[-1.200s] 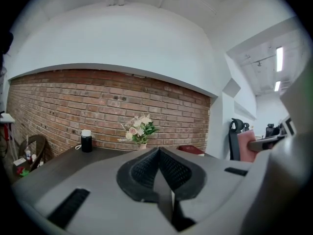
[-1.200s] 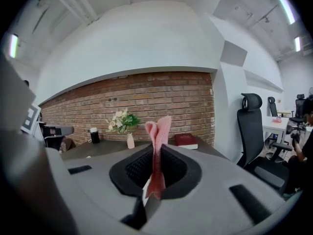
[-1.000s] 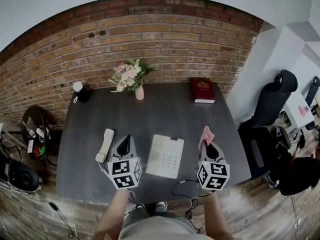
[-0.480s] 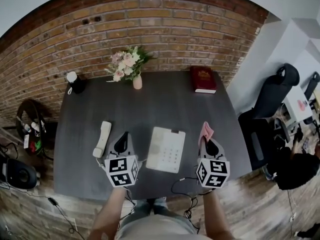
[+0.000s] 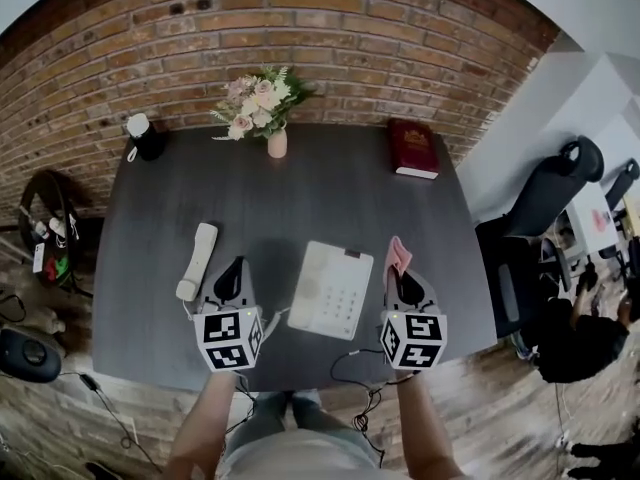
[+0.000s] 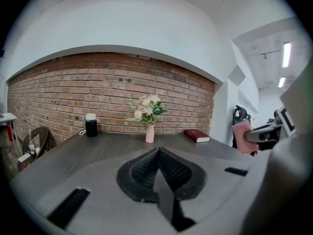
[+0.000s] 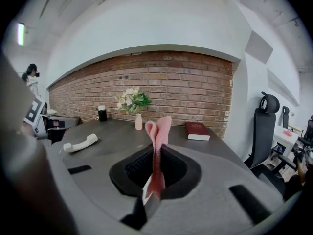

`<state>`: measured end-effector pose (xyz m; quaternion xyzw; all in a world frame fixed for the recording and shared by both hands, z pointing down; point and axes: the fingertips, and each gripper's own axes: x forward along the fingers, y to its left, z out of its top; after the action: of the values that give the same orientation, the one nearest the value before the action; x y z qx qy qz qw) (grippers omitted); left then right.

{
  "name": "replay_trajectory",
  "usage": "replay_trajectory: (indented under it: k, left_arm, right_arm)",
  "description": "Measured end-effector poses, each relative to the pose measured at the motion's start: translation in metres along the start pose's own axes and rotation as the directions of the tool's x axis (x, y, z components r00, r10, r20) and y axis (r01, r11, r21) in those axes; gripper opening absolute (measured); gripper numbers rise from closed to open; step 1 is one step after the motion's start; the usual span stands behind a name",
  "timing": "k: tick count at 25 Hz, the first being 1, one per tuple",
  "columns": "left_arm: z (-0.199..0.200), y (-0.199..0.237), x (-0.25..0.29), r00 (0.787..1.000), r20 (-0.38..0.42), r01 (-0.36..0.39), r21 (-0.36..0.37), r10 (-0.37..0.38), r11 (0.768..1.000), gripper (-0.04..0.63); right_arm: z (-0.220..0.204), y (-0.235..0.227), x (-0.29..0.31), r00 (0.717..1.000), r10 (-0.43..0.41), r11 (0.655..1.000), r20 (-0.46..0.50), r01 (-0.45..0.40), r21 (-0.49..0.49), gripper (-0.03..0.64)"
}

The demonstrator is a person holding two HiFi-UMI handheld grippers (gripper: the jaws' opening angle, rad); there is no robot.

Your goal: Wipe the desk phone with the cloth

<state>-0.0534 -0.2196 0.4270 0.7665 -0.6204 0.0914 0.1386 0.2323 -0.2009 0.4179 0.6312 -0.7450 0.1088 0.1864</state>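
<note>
The white desk phone base (image 5: 331, 290) lies on the dark table (image 5: 330, 198), between my two grippers. Its white handset (image 5: 196, 261) lies off the base to the left, also seen in the right gripper view (image 7: 78, 143). My right gripper (image 5: 403, 280) is shut on a pink cloth (image 5: 398, 255) that sticks up from the jaws (image 7: 157, 131), just right of the phone base. My left gripper (image 5: 232, 274) is shut with nothing in it, between the handset and the base. In the left gripper view its jaws (image 6: 159, 153) are pressed together.
At the table's far edge stand a vase of flowers (image 5: 266, 108), a dark red book (image 5: 412, 148) and a black cup with a white lid (image 5: 145, 136). A brick wall runs behind. Black office chairs (image 5: 545, 208) stand to the right. Cables (image 5: 350, 368) hang off the near edge.
The head view has shifted, so the table sits lower and closer in frame. Both grippers keep their places beside the phone base; the cloth stays held.
</note>
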Motion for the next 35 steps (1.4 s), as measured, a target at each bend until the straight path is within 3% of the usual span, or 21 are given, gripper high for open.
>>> replay_trajectory:
  k: [6, 16, 22, 27, 35]
  left_arm:
    - [-0.02, 0.02, -0.002, 0.999, -0.026, -0.037, -0.026, 0.036, 0.999, 0.005]
    - [-0.056, 0.046, -0.013, 0.994, -0.059, -0.098, -0.074, 0.094, 0.992, 0.005]
    - [-0.069, 0.06, -0.022, 0.99, -0.066, -0.131, -0.086, 0.126, 0.988, 0.005]
    - [-0.074, 0.068, -0.027, 0.987, -0.065, -0.15, -0.086, 0.145, 0.985, 0.005]
    - [-0.084, 0.083, -0.032, 0.982, -0.078, -0.178, -0.094, 0.171, 0.979, 0.005]
  right_arm:
    - [0.001, 0.02, 0.02, 0.998, 0.046, 0.986, -0.051, -0.054, -0.158, 0.021]
    - [-0.007, 0.068, 0.048, 0.978, 0.147, 0.905, -0.147, -0.193, -0.38, 0.021]
    - [-0.021, 0.088, 0.06, 0.959, 0.166, 0.816, -0.231, -0.265, -0.514, 0.021]
    - [-0.032, 0.103, 0.073, 0.931, 0.197, 0.748, -0.308, -0.345, -0.567, 0.021]
    - [-0.049, 0.119, 0.092, 0.896, 0.159, 0.609, -0.415, -0.42, -0.673, 0.021]
